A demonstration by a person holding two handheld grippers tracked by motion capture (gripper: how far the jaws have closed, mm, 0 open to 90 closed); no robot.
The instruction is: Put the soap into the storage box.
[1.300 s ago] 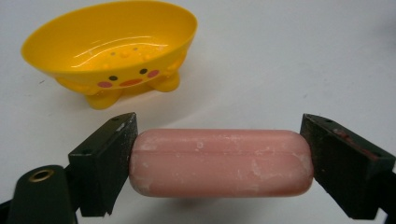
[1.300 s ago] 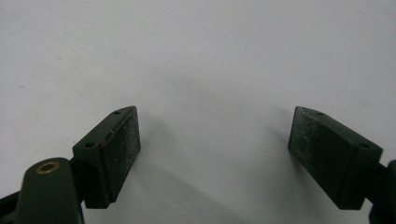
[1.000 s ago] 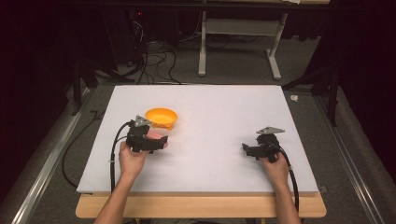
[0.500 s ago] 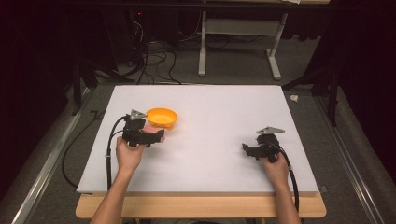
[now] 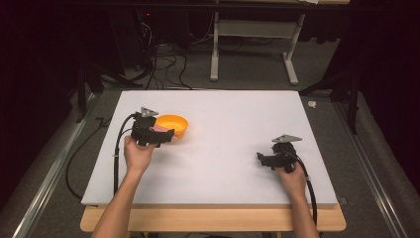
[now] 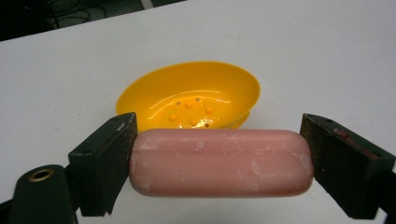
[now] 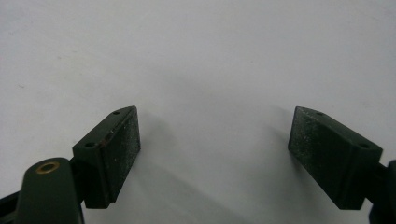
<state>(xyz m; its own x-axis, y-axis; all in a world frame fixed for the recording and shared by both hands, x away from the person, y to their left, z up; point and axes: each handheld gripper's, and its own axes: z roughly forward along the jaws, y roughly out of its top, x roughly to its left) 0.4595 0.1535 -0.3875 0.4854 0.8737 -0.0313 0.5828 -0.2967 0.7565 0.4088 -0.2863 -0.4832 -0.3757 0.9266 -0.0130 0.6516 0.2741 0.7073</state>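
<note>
Fingers (image 6: 112, 163) clamp soap bar (image 6: 219, 161) lengthwise, crosswise.

left gripper (image 5: 166, 135): chunky black body, grey 3-cornered plate on top, black cable looping off the back
right gripper (image 5: 261, 158): same black build, same grey plate, black cable trailing along the forearm
pads (image 7: 125, 135): 2 per gripper, flat dark slabs, scuffed and dusty, 2 small holes on the top edge
extras: brass-ringed hole at lower left of each gripper view
arms: bare, no sleeves
</note>
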